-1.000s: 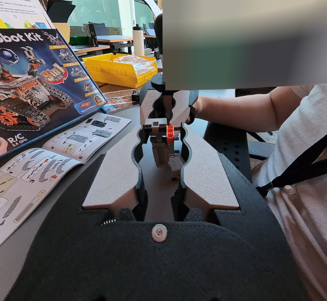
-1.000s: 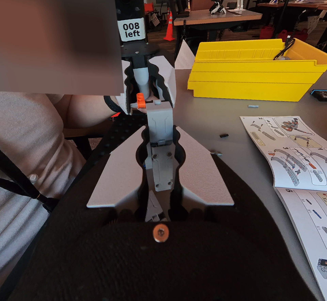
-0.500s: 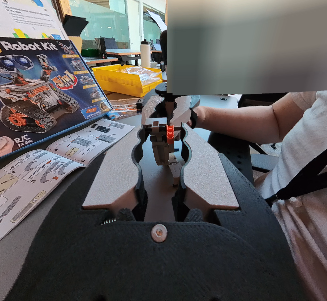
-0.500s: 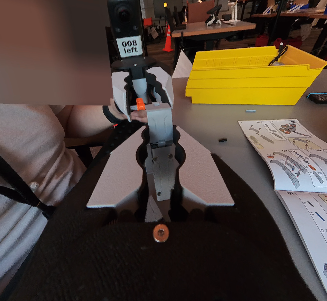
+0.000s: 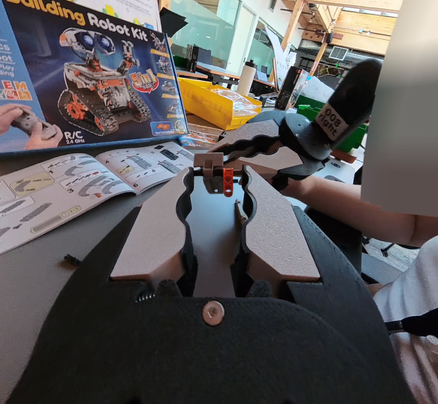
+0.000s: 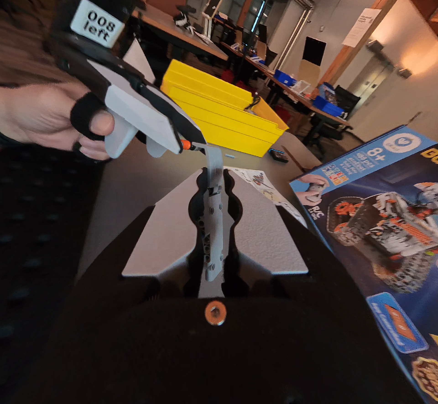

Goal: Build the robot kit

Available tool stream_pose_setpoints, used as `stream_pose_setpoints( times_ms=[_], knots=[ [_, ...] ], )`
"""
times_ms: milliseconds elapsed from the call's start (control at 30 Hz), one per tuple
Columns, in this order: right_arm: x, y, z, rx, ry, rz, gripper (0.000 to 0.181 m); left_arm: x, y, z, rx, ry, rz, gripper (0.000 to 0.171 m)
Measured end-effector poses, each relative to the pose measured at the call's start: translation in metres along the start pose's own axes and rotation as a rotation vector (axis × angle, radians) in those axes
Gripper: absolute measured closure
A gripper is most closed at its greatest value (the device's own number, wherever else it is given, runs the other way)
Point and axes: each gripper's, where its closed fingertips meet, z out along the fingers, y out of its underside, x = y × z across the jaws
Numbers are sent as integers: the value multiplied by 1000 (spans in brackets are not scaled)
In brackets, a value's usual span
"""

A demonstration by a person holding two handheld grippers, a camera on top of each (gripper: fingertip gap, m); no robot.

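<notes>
While the grey block assembly [image 6: 214,217] is clenched lengthwise between the fingers of the right gripper [image 6: 213,179], its far end is left free, and there an orange connector [image 5: 228,182] on a thin black axle is presented. The assembly is built of 2 long grey housings joined end to end, with small holes along 1 side. Across that far end the left gripper [image 5: 214,174] is set, its fingers spread and pressing the axle's ends. Beyond, on the left, an open instruction booklet [image 5: 78,186], a blue kit box [image 5: 90,79] and a yellow bin [image 5: 213,105] are seen on the grey table [image 5: 30,274].
</notes>
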Motion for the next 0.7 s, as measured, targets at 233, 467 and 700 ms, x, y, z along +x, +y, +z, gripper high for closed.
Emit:
stream_pose_setpoints(
  times_ms=[233,467,700],
  knots=[
    [5,13,2,-61,21,-95,181,1,9,-1,-35,28,-31,136],
    [12,0,-11,64,10,-47,181,2,-3,-8,57,65,-8,130],
    [21,10,-7,11,-12,-82,181,-2,-8,-9,97,49,8,129]
  ],
)
